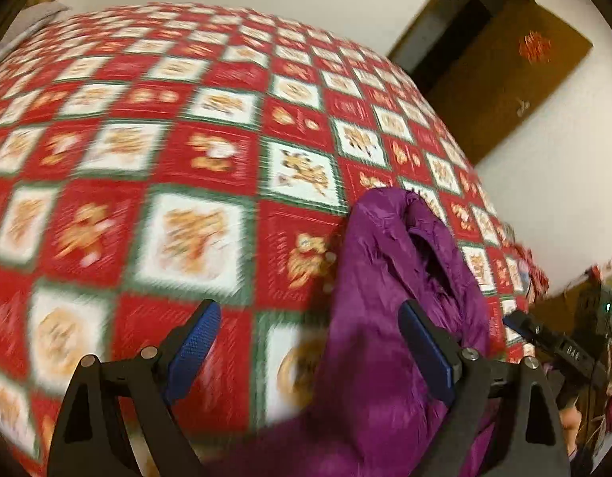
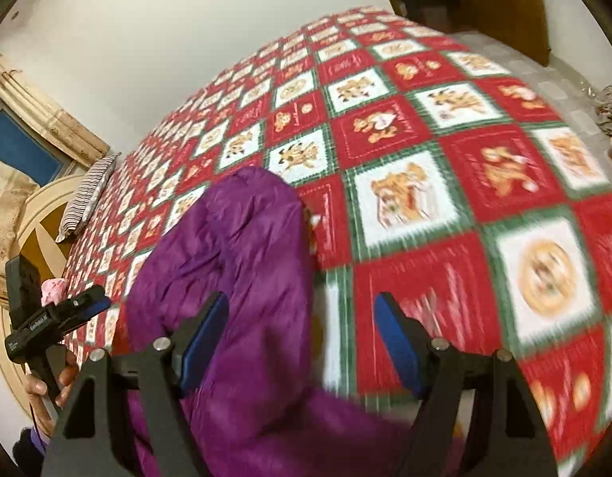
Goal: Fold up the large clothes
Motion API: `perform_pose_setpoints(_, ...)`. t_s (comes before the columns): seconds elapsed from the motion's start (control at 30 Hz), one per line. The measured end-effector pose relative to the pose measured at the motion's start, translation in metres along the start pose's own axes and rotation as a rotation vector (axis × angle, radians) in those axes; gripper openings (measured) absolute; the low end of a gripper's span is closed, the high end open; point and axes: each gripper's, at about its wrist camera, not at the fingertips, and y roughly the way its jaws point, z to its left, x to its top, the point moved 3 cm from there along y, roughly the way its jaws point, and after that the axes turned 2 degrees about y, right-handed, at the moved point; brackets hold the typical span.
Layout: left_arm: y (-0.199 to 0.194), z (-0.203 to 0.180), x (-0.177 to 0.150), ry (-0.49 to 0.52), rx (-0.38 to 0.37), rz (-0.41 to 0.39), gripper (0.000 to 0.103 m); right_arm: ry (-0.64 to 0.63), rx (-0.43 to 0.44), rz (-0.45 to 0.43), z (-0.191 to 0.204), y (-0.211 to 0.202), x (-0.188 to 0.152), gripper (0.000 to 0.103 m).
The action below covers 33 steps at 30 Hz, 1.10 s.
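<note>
A purple padded garment (image 1: 385, 298) lies bunched on the bed near its front edge; it also shows in the right wrist view (image 2: 242, 262). My left gripper (image 1: 309, 318) is open above the garment's left part, its blue pads wide apart and holding nothing. My right gripper (image 2: 302, 318) is open above the garment's right edge, also empty. The right gripper shows at the right of the left wrist view (image 1: 544, 338), and the left gripper at the left of the right wrist view (image 2: 67, 314). Both views are motion-blurred.
The bed is covered by a red, white and green checked quilt (image 1: 166, 139) with bear prints. A striped pillow (image 2: 87, 198) lies by the round headboard (image 2: 31, 234). A brown door (image 1: 496, 63) stands in the white wall beyond the bed.
</note>
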Motion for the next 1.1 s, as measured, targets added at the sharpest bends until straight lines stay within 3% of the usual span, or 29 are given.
perform_pose_setpoints(0.13,0.043,-0.004,0.010,-0.009,-0.068,0.083,0.091,-0.006,0.065,0.037,-0.005,0.037,0.007,0.078)
perform_pose_setpoints(0.23,0.053,-0.011,0.019,-0.023,-0.114,0.058,0.091,-0.041,0.084,0.029,0.005,0.053,0.012,0.078)
perform_pose_setpoints(0.27,0.054,-0.012,0.022,-0.037,-0.154,0.046,0.091,-0.068,0.084,0.022,0.009,0.055,0.014,0.070)
perform_pose_setpoints(0.3,0.055,-0.013,0.021,-0.069,-0.209,0.035,0.091,-0.097,0.085,0.027,0.014,0.058,0.013,0.045)
perform_pose_setpoints(0.33,0.056,-0.013,0.020,-0.085,-0.235,0.027,0.082,-0.115,0.077,0.048,0.017,0.062,0.012,0.029)
perform_pose_setpoints(0.37,0.057,-0.016,0.018,-0.093,-0.270,0.033,0.058,-0.120,0.074,0.064,0.018,0.065,0.009,0.013)
perform_pose_setpoints(0.47,0.059,-0.029,0.011,-0.069,-0.325,0.059,0.018,-0.148,0.109,0.032,0.019,0.055,0.005,0.011)
perform_pose_setpoints(0.53,0.041,-0.043,0.007,0.014,-0.299,-0.003,0.008,-0.171,0.146,0.003,0.022,0.038,0.002,0.010)
perform_pose_setpoints(0.73,-0.024,-0.069,-0.002,0.119,-0.283,-0.136,0.006,-0.264,0.205,-0.073,0.045,-0.034,-0.009,0.009)
perform_pose_setpoints(0.83,-0.066,-0.082,-0.023,0.198,-0.270,-0.224,0.006,-0.340,0.212,-0.125,0.070,-0.073,-0.028,0.009)
perform_pose_setpoints(1.0,-0.122,-0.088,-0.088,0.306,-0.178,-0.378,0.006,-0.483,0.186,-0.206,0.094,-0.120,-0.092,0.009)
perform_pose_setpoints(1.1,-0.135,-0.078,-0.135,0.333,-0.130,-0.415,0.007,-0.579,0.083,-0.254,0.090,-0.126,-0.145,0.011)
